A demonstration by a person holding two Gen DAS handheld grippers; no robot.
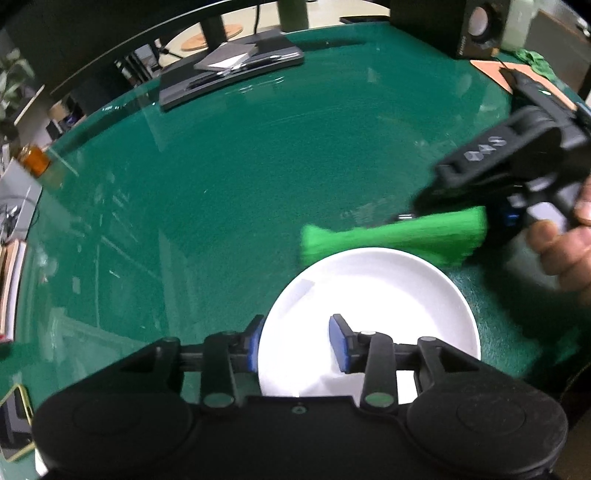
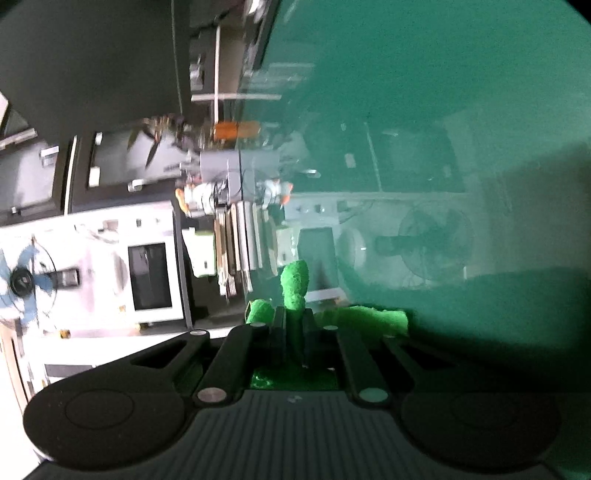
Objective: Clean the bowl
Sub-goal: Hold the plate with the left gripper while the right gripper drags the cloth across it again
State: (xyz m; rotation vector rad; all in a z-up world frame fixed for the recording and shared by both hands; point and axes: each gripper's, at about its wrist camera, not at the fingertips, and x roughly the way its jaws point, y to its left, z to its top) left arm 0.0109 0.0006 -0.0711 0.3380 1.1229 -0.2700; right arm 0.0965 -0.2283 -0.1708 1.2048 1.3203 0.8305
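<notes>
The left gripper (image 1: 297,341) straddles the bowl (image 1: 369,317) rim, pads apart, so the bowl may slide once the right gripper (image 2: 295,325), clenched on the green cloth (image 1: 391,236), wipes.

At upper left of your left wrist view, a dark tray (image 1: 229,79) holding grey sheets (image 1: 227,57) rests on the green table (image 1: 221,177); a speaker (image 1: 480,27) stands upper right, an amber bottle (image 1: 35,158) far left.

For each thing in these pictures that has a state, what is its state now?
White bowl: upright on the green table, looks empty.
Green cloth: bunched, over the bowl's far rim.
Left gripper: open, astride the bowl's near rim.
Right gripper: shut on the green cloth.
</notes>
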